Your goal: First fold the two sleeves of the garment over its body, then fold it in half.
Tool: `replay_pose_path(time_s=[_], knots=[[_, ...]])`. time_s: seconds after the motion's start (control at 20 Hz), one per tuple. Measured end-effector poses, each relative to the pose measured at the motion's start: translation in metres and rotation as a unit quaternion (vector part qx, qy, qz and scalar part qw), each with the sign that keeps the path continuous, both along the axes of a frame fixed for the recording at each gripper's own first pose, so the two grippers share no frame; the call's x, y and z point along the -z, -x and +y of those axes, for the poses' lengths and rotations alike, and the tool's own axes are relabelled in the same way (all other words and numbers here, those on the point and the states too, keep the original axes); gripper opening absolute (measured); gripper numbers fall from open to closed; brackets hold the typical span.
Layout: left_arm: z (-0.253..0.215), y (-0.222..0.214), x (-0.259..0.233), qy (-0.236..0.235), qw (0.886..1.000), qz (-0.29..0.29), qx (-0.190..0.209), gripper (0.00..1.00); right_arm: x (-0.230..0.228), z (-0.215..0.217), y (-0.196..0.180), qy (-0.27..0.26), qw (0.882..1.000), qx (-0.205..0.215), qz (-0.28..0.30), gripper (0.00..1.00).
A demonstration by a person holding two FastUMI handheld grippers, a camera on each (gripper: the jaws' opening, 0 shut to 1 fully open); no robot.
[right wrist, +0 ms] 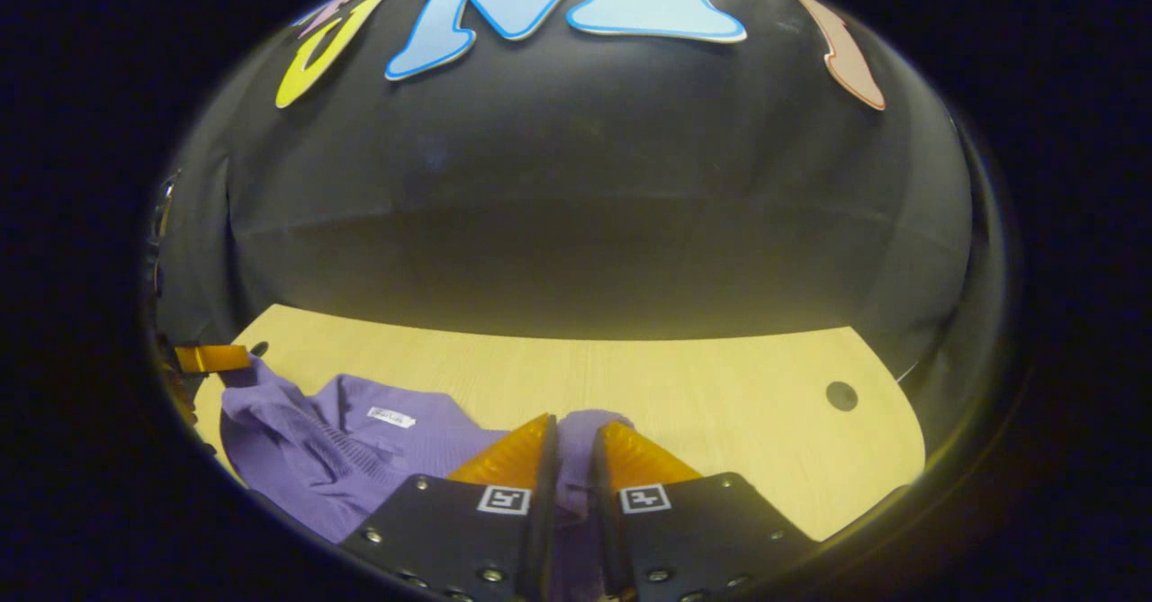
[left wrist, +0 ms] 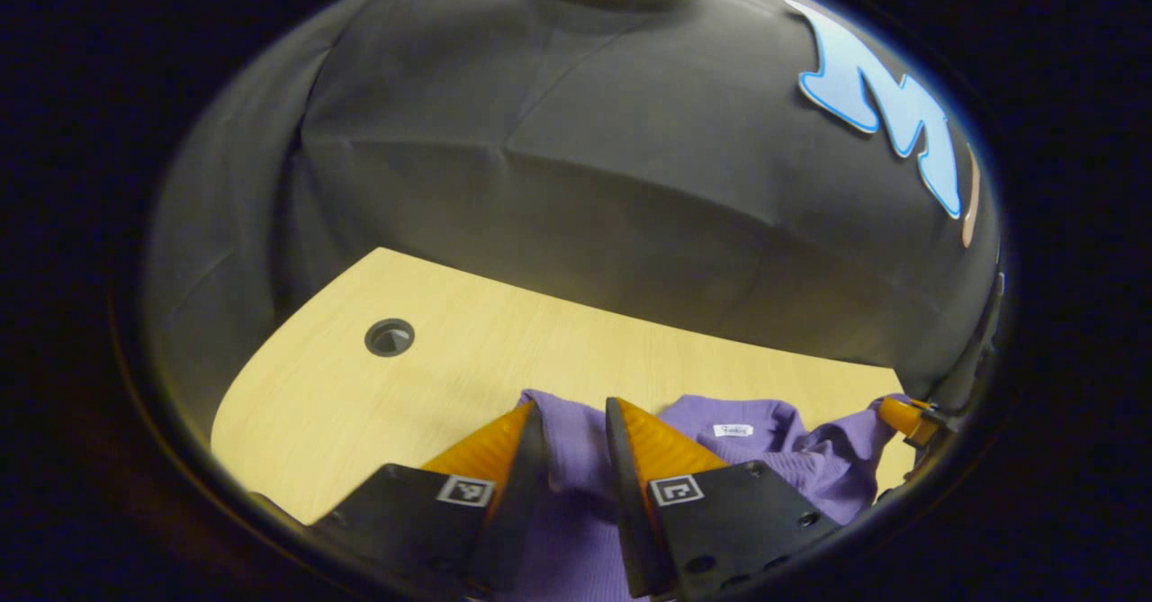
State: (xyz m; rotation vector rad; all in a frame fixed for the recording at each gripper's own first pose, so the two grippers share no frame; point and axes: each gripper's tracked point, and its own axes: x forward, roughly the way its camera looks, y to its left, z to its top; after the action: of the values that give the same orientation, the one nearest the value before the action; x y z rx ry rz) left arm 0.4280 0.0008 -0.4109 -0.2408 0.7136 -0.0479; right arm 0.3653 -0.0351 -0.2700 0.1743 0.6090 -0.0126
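The purple garment [left wrist: 774,458] lies bunched on the light wooden table [left wrist: 378,404], its collar with a white label [left wrist: 733,429] facing up. In the left gripper view, my left gripper [left wrist: 576,408] is shut on a fold of the fabric at the garment's left end. My right gripper [left wrist: 904,417] shows at the far right, gripping the other end. In the right gripper view, the right gripper [right wrist: 574,422] is shut on a purple fold of the garment [right wrist: 342,449]. The left gripper [right wrist: 211,359] shows at the far left, touching the fabric's corner. The sleeves are hidden in the bunched cloth.
The table [right wrist: 720,386] runs back to the black cloth wall. It has round cable holes [left wrist: 389,337] [right wrist: 841,395], one near each end. Bare wood stretches behind the garment and out to both sides.
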Motion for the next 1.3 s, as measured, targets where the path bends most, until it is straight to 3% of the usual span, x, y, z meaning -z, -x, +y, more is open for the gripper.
replay_pose_path(time_s=[0.15,0.2,0.25,0.3,0.35,0.55,0.85,0.95,1.0,1.3], knots=[[-0.003,0.011,-0.027,-0.003,1.000,-0.023,0.011,0.85,-0.021,-0.003,0.010,0.008,1.000,0.011,-0.017,0.46],[-0.004,0.017,-0.035,-0.003,1.000,-0.028,0.013,1.00,-0.031,-0.003,0.016,0.012,1.000,0.014,-0.023,0.65],[-0.003,0.020,-0.041,-0.001,0.999,-0.035,0.014,1.00,-0.039,-0.006,0.022,0.019,0.999,0.019,-0.028,0.84],[-0.001,0.027,-0.051,0.001,0.999,-0.042,0.014,0.95,-0.050,-0.009,0.030,0.025,0.999,0.022,-0.036,0.90],[-0.001,0.036,-0.060,0.003,0.999,-0.049,0.015,1.00,-0.061,-0.010,0.037,0.028,0.998,0.024,-0.045,0.90],[0.007,0.066,-0.103,-0.004,0.996,-0.089,0.026,0.95,-0.121,-0.005,0.074,0.030,0.994,0.034,-0.099,0.90],[0.012,0.141,-0.191,-0.029,0.983,-0.174,0.050,0.98,-0.213,0.018,0.149,0.038,0.981,0.042,-0.186,0.89],[0.013,0.165,-0.218,-0.037,0.977,-0.201,0.058,1.00,-0.232,0.026,0.177,0.035,0.978,0.047,-0.198,0.89],[0.012,0.179,-0.228,-0.036,0.975,-0.213,0.061,0.95,-0.238,0.030,0.191,0.034,0.977,0.048,-0.203,0.89],[0.011,0.261,-0.271,-0.022,0.963,-0.258,0.077,0.94,-0.258,0.045,0.275,0.032,0.976,0.065,-0.203,0.89]])
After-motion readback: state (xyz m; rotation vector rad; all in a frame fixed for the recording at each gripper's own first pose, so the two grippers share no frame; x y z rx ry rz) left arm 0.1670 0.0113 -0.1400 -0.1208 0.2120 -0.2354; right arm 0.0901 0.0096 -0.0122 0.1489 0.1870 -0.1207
